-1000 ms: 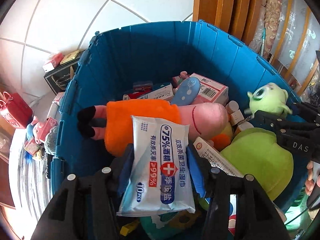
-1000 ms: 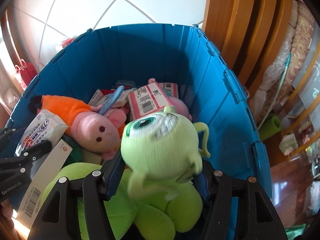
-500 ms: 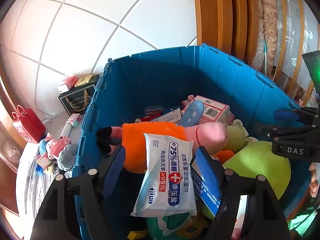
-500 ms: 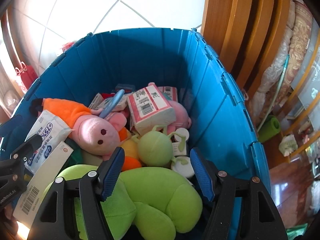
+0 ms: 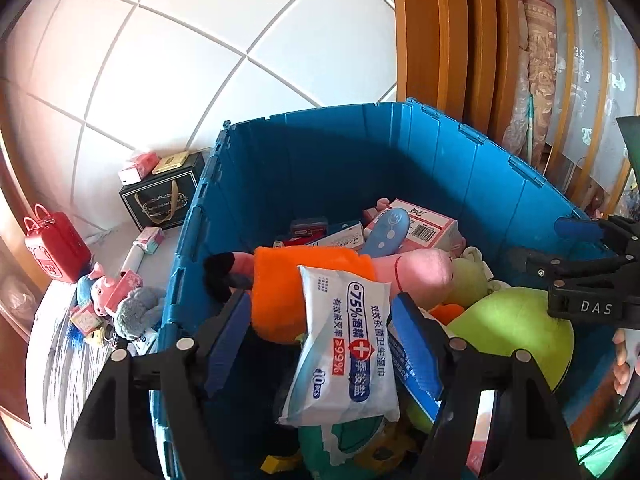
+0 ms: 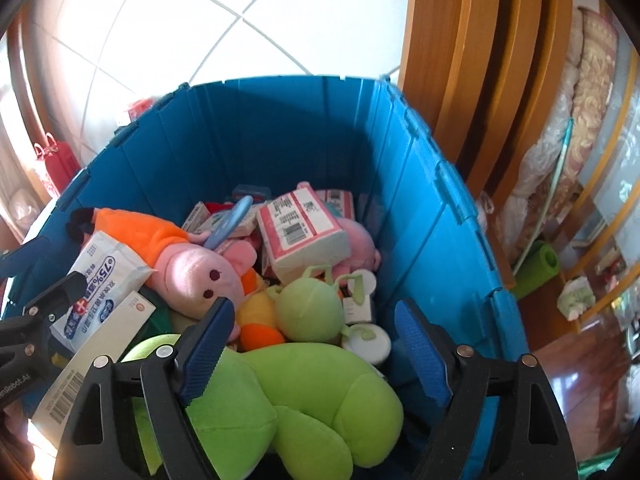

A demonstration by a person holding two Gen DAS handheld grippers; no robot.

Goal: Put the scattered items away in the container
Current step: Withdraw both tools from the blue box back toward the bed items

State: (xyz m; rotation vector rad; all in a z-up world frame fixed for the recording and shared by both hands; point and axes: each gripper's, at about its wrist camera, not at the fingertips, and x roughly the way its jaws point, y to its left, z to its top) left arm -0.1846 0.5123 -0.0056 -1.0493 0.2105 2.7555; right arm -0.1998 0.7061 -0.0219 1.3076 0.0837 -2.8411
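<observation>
Hovering over the blue bin [image 5: 320, 168], both grippers have empty jaws. The left gripper [image 5: 320, 328] is spread wide, with the wipes pack [image 5: 344, 344] lying loose between the jaws on the orange-shirted pig plush [image 5: 320, 284], pads clear of it. The right gripper [image 6: 312, 340] is opening too, nothing pinched; the little green monster [image 6: 312, 312] sits in the pile just above the big green plush [image 6: 304, 392].

My worry: the bin's pretty full, and that pack looks perched on a slope, so a jaw brushing it on the way out could flip it, or it may slide off. Also there's plenty left outside on the floor: pig toy [image 5: 102, 292], grey plush [image 5: 136, 312], small boxes [image 5: 150, 238]. Reaching those past the bin wall risks clipping the rim.
</observation>
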